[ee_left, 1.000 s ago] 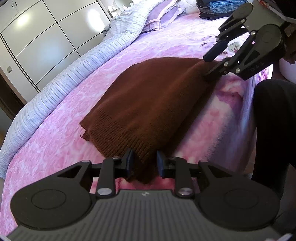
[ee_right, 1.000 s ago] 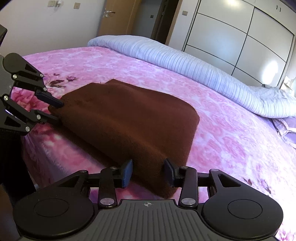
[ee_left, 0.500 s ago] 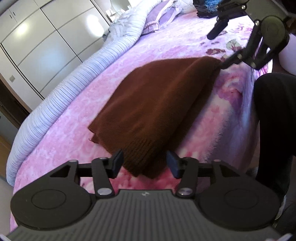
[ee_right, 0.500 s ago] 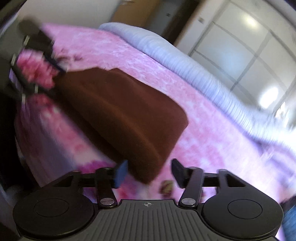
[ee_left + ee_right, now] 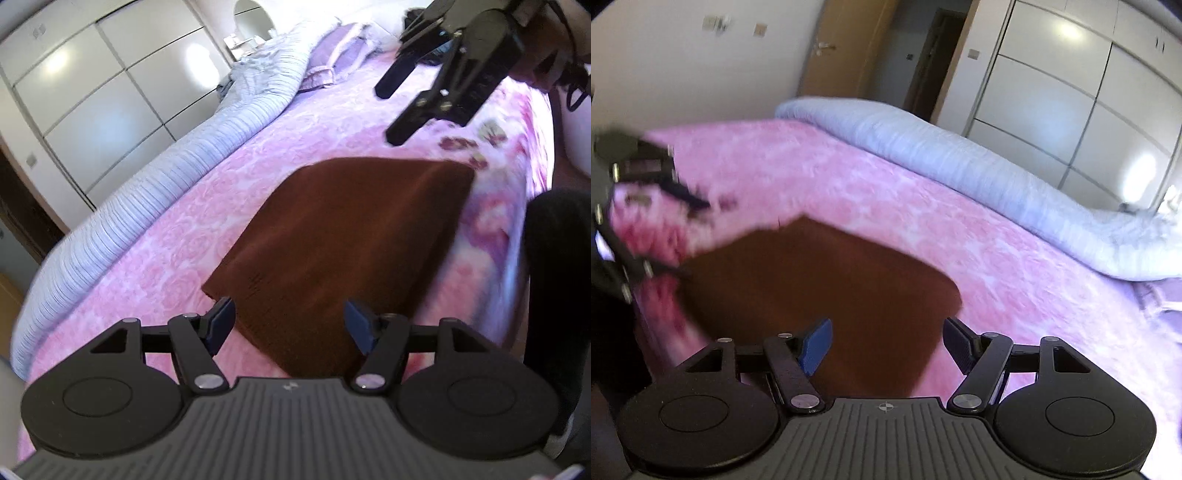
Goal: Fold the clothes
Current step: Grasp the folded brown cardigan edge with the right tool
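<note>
pink bedspread carries the folded brown sweater, lying flat just beyond the left gripper and right gripper, both with jaws just opened, clear of its near corners.

I see motion blur over the whole right wrist view | left gripper smeared at its left edge, body cut off | sweater near edge hidden behind my right gripper | dark pile at bed's far end behind the gripper, too blurred to identify
</note>
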